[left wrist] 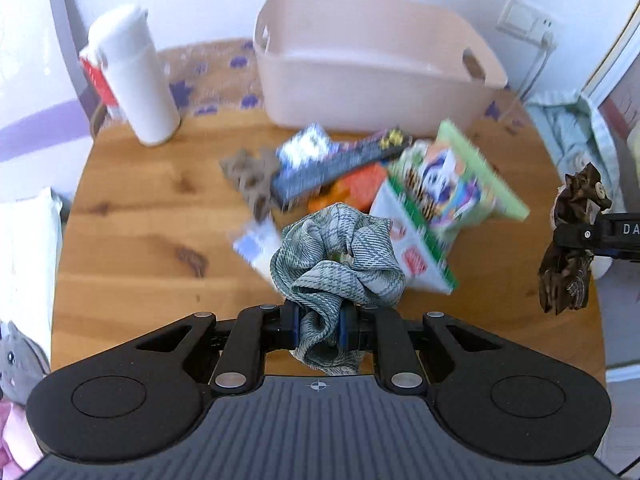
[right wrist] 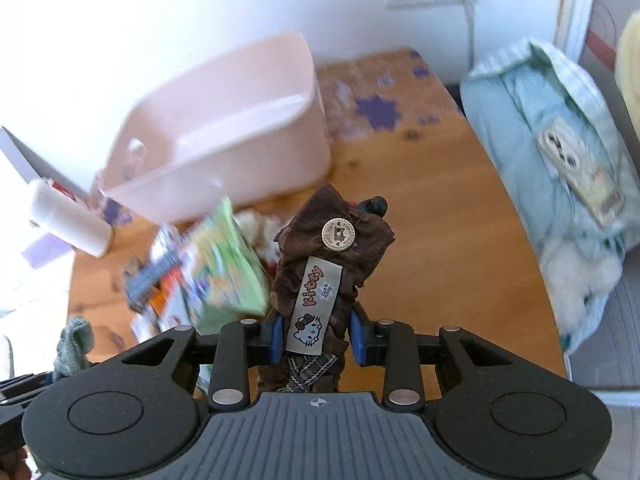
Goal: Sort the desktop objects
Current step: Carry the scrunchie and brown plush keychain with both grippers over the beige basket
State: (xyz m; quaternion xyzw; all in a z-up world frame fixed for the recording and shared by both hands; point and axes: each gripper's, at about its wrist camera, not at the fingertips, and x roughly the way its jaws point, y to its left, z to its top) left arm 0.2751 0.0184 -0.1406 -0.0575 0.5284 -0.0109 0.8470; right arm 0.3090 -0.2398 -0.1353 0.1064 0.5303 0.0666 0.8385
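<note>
My left gripper (left wrist: 319, 326) is shut on a green plaid scrunchie (left wrist: 340, 256) and holds it above the wooden table (left wrist: 132, 220). My right gripper (right wrist: 318, 338) is shut on a brown fabric hair bow (right wrist: 332, 264) with a button and a Kitty label; the bow also shows at the right edge of the left wrist view (left wrist: 572, 240). The scrunchie shows at the lower left of the right wrist view (right wrist: 74, 344). A pink plastic basket (left wrist: 372, 64) stands at the back of the table, also seen in the right wrist view (right wrist: 224, 128).
A pile in front of the basket holds a green picture box (left wrist: 448, 184), a dark remote-like bar (left wrist: 340, 164), an orange item (left wrist: 360, 188) and a brown hair clip (left wrist: 252, 176). A white bottle (left wrist: 132, 76) stands back left. Light blue clothing (right wrist: 560, 168) lies off the table's right side.
</note>
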